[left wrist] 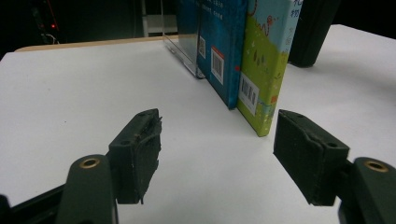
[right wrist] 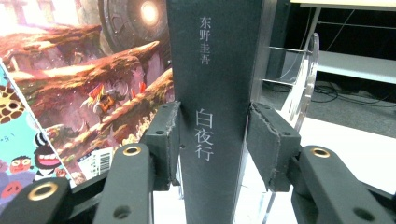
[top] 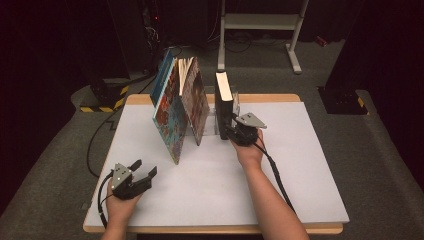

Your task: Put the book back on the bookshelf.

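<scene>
The right gripper (right wrist: 212, 140) already clamps the black book (right wrist: 212, 93) near the tabletop's far edge, not yet moved; the left gripper (left wrist: 217, 156) waits open and empty.

colourful leaning books (top: 179, 107), white table (top: 300, 165)

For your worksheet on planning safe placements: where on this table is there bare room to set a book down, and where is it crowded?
Bare: the white table right of the right gripper, and the near strip between the left gripper and the right forearm. Crowded: the far middle, where the leaning picture books, the black book and the clear stand sit close together.
</scene>
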